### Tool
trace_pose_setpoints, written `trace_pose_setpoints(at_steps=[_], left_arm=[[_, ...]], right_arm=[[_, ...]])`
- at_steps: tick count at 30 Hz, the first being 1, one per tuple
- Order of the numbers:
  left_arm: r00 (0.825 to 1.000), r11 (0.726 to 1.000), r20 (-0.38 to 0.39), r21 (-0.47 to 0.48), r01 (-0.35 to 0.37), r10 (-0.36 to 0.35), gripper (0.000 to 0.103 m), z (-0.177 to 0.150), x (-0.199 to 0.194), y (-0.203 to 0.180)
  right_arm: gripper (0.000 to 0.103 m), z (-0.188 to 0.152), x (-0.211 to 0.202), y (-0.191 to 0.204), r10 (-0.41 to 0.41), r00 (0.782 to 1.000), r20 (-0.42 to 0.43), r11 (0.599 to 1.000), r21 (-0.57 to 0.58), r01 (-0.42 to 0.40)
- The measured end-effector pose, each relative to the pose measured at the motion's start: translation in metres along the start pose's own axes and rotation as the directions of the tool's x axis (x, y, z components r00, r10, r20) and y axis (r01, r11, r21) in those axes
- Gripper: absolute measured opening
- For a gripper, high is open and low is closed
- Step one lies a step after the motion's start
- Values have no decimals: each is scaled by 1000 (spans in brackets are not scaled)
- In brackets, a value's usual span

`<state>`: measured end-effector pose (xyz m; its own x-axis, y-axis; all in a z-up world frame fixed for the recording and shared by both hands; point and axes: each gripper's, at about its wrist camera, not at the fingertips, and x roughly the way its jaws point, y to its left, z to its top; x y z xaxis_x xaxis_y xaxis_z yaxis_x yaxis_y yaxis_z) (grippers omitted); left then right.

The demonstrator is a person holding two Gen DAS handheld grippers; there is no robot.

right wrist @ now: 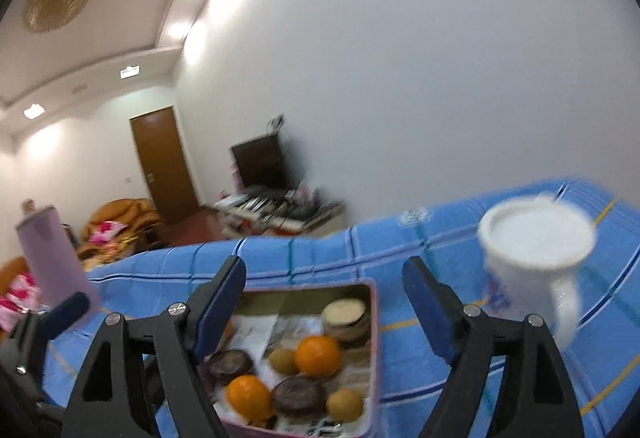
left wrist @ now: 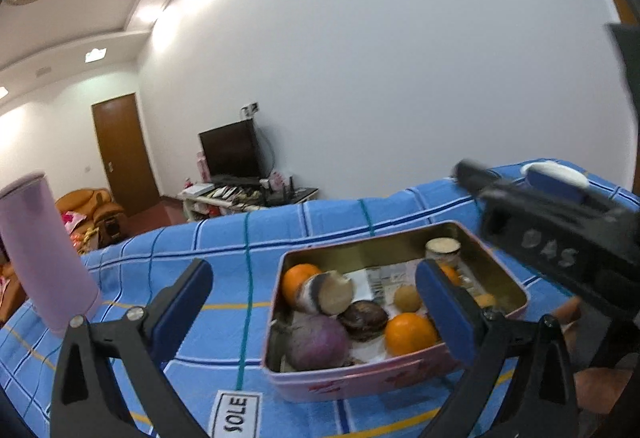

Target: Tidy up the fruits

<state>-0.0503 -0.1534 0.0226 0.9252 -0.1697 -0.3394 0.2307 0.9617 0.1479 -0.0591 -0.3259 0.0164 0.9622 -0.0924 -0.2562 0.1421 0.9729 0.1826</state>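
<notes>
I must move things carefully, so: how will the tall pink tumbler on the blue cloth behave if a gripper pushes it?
The pink tumbler looks tall and narrow, so a high push would probably tip it. Its smooth wall may slip between pads. The soft blue cloth beneath probably gives little steadiness.

Both wrist views near, angled down, sharing fruit tin (left wrist: 400, 378).

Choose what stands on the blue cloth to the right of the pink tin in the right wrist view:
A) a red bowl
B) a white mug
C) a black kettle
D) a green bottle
B: a white mug with a handle stands beside the tin.
</notes>
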Motion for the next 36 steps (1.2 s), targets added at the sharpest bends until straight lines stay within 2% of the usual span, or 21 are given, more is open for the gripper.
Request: trace_pose_setpoints(at_steps=[3,5,10,16,27,36], left_arm=[[1000,999,-15,-35,-12,12,103,-1,1,9],[1000,998,-9,-54,-27,27,103,-3,-1,15],[998,996,5,-69,-63,64,103,-7,-5,24],[997,994,22,-76,-75,76,103,-13,-10,34],[998,992,28,-117,-50,54,103,-22,-29,54],[998,992,43,-122,-31,36,103,-26,-41,57]], right_arm=[[85,-1,-13,10,-60,995,82,995,-68,66],[86,-2,-19,15,-68,992,106,993,-87,78],[86,-4,-25,20,-66,994,90,993,-93,74],[86,-7,-39,26,-75,993,91,993,-86,83],[86,-17,-70,45,-108,986,128,985,-117,123],[86,-21,-99,44,-132,973,187,981,-116,155]])
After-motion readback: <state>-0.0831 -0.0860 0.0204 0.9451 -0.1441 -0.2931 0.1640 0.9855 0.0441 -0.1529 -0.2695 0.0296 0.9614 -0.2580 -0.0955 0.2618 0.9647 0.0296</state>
